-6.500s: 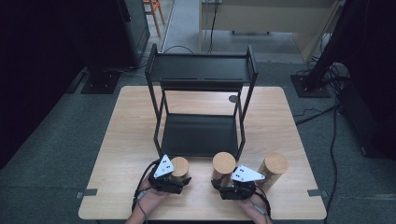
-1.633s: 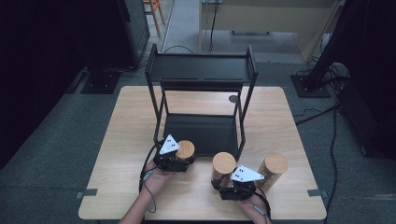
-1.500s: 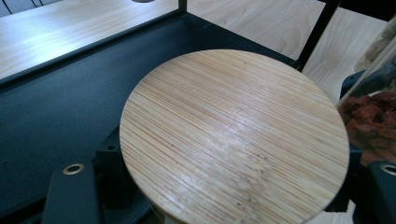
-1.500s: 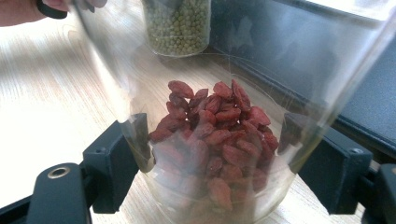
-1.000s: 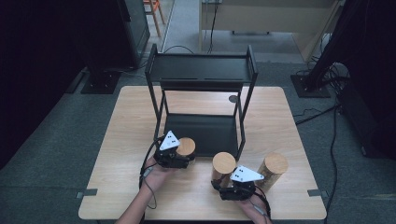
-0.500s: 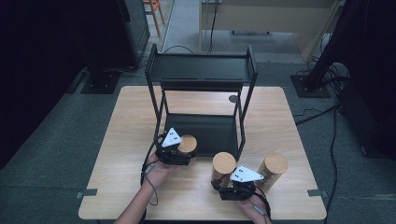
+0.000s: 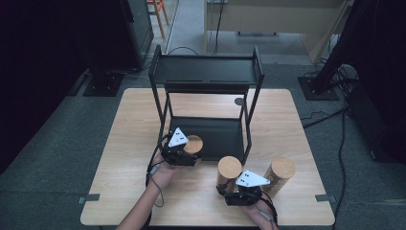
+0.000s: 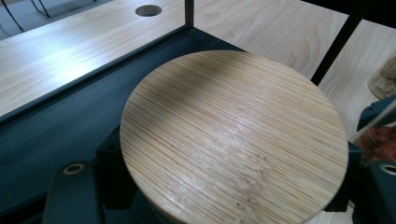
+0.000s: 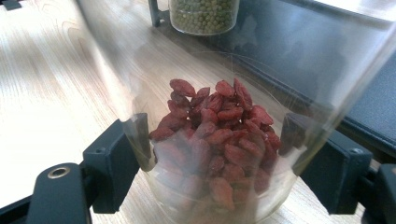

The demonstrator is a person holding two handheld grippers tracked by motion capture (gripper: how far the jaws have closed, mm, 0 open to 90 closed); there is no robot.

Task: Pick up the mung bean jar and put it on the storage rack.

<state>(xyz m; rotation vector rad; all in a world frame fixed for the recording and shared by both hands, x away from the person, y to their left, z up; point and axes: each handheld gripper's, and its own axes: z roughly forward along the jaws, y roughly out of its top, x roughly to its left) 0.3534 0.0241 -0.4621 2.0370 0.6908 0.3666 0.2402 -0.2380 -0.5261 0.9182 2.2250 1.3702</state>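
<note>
- high view: my left hand-held gripper (image 7: pixel 184 152) is closed on a jar with a wooden lid (image 7: pixel 194 144), at the front left edge of the black rack's (image 7: pixel 206 76) lower shelf (image 7: pixel 218 134). the rack stands on the wooden surface (image 7: pixel 124 143).
- high view: my right hand-held gripper (image 7: pixel 242 189) sits near the front edge of the surface, against a second wooden-lidded jar (image 7: pixel 229 168). a third jar (image 7: pixel 279 172) stands just to its right.
- left gripper view: round wooden lid (image 8: pixel 233 140) seen from above, my black jaws on either side of the jar below it. the dark shelf (image 8: pixel 56 130) lies under and behind it, with a rack post (image 8: pixel 188 11) further back.
- right gripper view: my right hand-held gripper's (image 9: pixel 215 154) jaws are clamped on the clear glass jar (image 9: pixel 219 140), one pad each side. it holds red dried berries (image 9: pixel 215 135) and stands on the surface (image 9: pixel 46 84).
- right gripper view: further off, the jar of green peas (image 9: pixel 204 16) at the shelf edge.
</note>
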